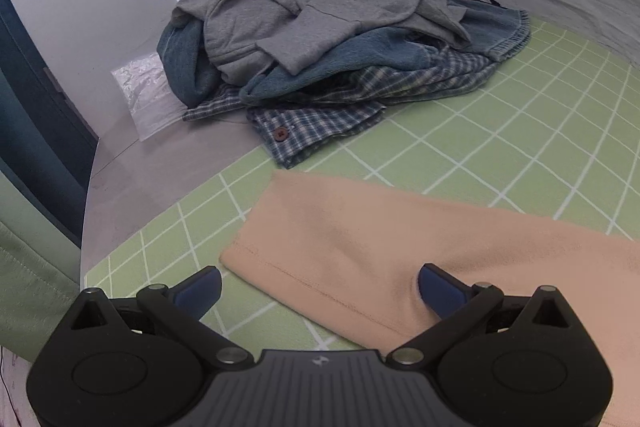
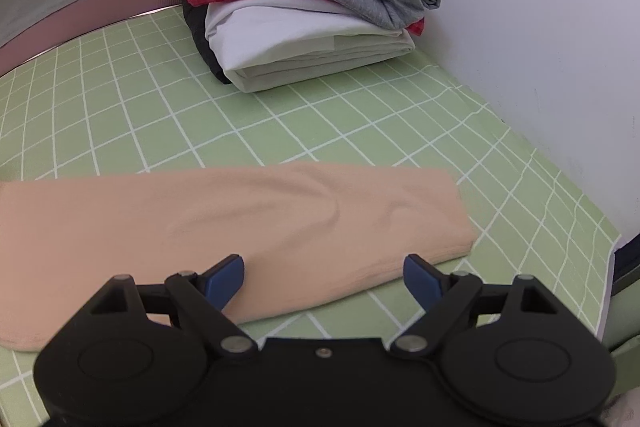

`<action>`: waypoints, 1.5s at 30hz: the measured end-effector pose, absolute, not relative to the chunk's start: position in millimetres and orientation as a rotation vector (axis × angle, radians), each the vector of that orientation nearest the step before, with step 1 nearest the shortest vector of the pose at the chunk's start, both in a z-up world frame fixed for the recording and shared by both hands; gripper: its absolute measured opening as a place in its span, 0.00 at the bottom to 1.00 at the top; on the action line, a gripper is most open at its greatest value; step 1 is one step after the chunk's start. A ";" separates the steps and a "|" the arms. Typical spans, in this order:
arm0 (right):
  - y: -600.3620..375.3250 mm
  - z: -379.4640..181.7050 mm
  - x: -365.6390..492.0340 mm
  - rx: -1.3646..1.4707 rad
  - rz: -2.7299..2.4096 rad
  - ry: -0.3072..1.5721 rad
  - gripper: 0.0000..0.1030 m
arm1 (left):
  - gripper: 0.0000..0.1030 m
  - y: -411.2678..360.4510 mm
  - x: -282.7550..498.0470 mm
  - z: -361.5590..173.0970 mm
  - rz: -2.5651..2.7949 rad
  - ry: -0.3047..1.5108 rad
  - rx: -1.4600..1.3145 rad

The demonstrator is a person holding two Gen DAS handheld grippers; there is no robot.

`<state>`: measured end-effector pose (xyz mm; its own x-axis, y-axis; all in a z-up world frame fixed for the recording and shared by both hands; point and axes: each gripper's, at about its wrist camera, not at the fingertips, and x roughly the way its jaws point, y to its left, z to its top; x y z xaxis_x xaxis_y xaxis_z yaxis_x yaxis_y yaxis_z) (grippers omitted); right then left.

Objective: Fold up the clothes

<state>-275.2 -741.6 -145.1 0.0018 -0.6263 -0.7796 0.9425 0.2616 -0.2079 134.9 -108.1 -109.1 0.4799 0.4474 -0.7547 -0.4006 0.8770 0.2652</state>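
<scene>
A peach garment (image 1: 400, 251) lies folded into a long strip on the green grid mat (image 1: 520, 131). My left gripper (image 1: 318, 291) is open over its left hemmed end, with the right fingertip (image 1: 436, 287) touching the cloth. The same garment (image 2: 240, 227) shows in the right wrist view, with its right end near the mat's corner. My right gripper (image 2: 324, 279) is open just above its near edge and holds nothing.
A heap of unfolded clothes (image 1: 320, 35), grey, blue and plaid, lies at the mat's far left. A stack of folded clothes (image 2: 312, 7), grey, red and white, stands at the far right by a white wall (image 2: 540, 27). A clear plastic bag (image 1: 144, 99) lies beside the heap.
</scene>
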 end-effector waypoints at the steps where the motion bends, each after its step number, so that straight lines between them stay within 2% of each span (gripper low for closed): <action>1: -743.5 -145.8 -277.6 0.449 -1.297 0.914 0.85 | 1.00 -104.8 135.4 -108.5 0.518 0.942 0.048; 14: -787.0 -152.2 -305.9 0.573 -1.346 0.812 0.85 | 1.00 -104.6 134.7 -108.2 0.543 0.961 0.022; 15: -788.9 -152.7 -308.2 0.582 -1.335 0.799 0.83 | 1.00 -103.3 134.0 -108.0 0.543 0.965 0.013; 17: -789.0 -151.6 -312.5 0.612 -1.293 0.757 0.65 | 1.00 -100.0 131.7 -108.1 0.549 0.971 -0.022; 19: -787.0 -147.9 -311.1 0.596 -1.264 0.756 0.25 | 1.00 -100.5 129.5 -108.2 0.552 0.971 -0.024; 21: -786.2 -146.3 -307.7 0.579 -1.241 0.771 0.12 | 1.00 -102.6 127.6 -107.9 0.553 0.970 -0.010; 24: -785.1 -145.5 -306.9 0.572 -1.247 0.780 0.06 | 1.00 -103.2 124.7 -107.4 0.550 0.974 -0.005; 45: -729.0 -145.2 -349.3 0.626 -1.304 0.758 0.05 | 1.00 -96.6 49.5 -103.1 0.514 1.055 -0.096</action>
<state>-349.3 -729.0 -145.2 0.0937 -0.6080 -0.7884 0.9859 0.1669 -0.0115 49.5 -96.6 -103.1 0.3877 0.3579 -0.8495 -0.4479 0.8786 0.1658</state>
